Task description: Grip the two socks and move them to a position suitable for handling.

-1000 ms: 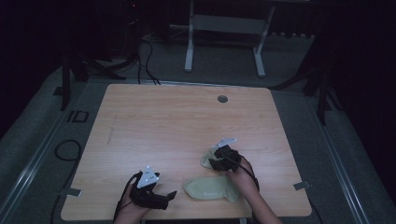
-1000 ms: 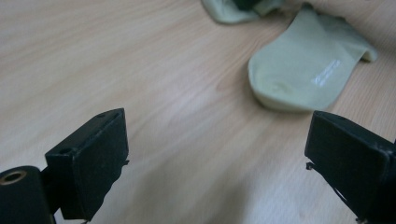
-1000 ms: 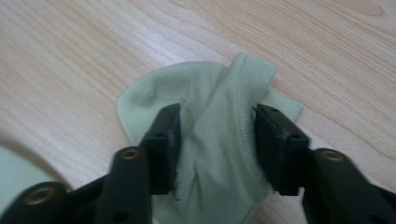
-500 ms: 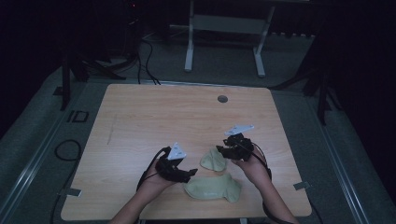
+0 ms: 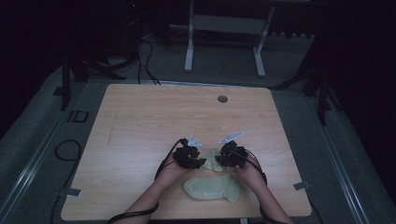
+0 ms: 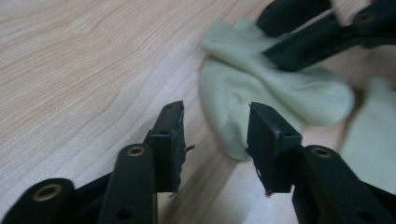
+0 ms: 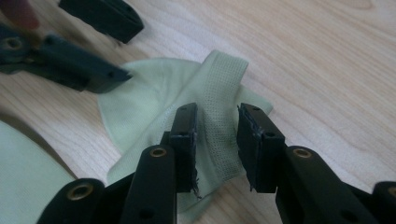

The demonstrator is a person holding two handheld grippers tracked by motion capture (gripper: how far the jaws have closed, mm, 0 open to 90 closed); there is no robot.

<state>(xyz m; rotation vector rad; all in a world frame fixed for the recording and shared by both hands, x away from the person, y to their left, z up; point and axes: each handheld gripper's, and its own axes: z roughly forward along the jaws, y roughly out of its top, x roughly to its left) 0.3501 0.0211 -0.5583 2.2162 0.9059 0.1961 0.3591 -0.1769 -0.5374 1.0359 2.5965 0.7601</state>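
Closing both tongs, we straddle the crumpled sock on the bench. Left tongs gape just beside it; right tongs flank its cuff, not yet pinching. Another sock lies nearer us.

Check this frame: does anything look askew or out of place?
One pale green sock lies crumpled and folded over itself between the hand-held grippers, while the other sock lies flat near the table edge. Nothing looks damaged.

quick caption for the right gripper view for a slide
Right gripper straddling the ribbed cuff of a crumpled pale green sock on the wooden table, jaws just closing, left gripper opposite.
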